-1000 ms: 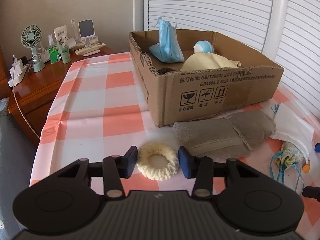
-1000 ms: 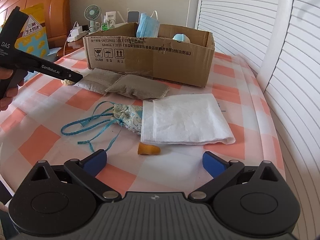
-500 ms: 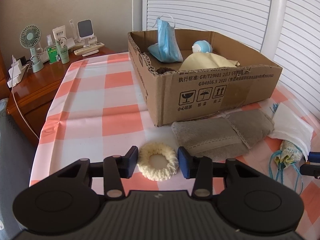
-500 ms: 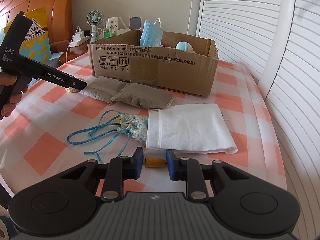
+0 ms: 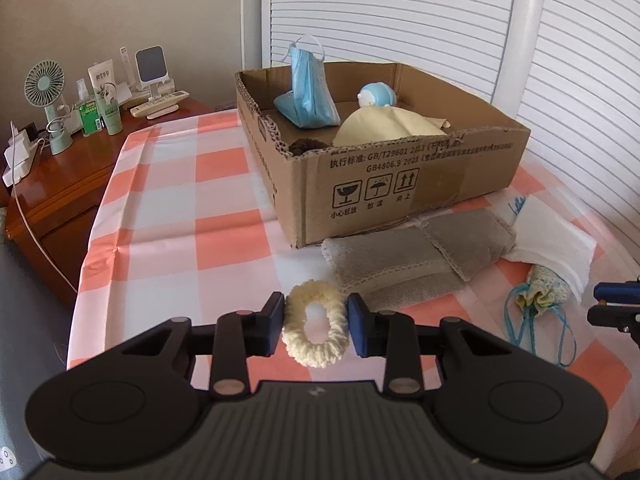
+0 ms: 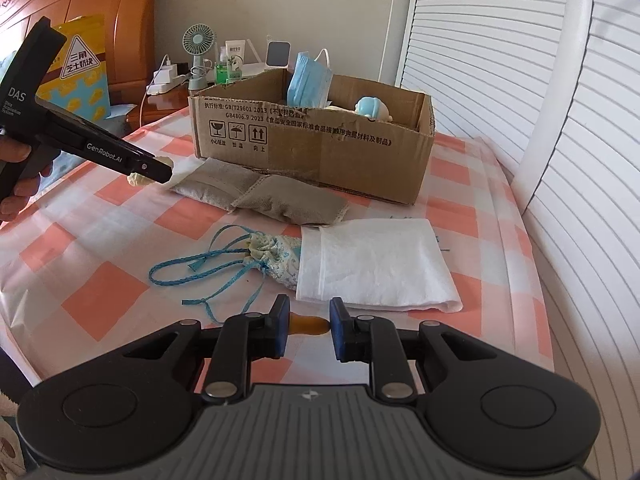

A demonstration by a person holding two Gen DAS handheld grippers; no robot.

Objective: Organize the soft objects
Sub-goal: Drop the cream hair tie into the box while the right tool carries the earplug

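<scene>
Hiding behind white cloth [image 6: 380, 268], drawstring pouch [image 6: 276, 258] half-covered

Place: I read this as a home bedroom.
Upper left: wooden headboard [image 6: 80, 12], bedside cabinet [image 5: 52, 184] with desk fan [image 5: 45, 92], lotion tube [image 5: 105, 96].
Centre: checked bedsheet [image 5: 168, 200].
Right: louvered doors [image 5: 400, 12].

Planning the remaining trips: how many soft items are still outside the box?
5. Cream scrunchie in the left claw; orange piece in the right claw; grey pouches beside the cardboard box; drawstring bag; white cloth overlapping it. Others may be hidden.
</scene>
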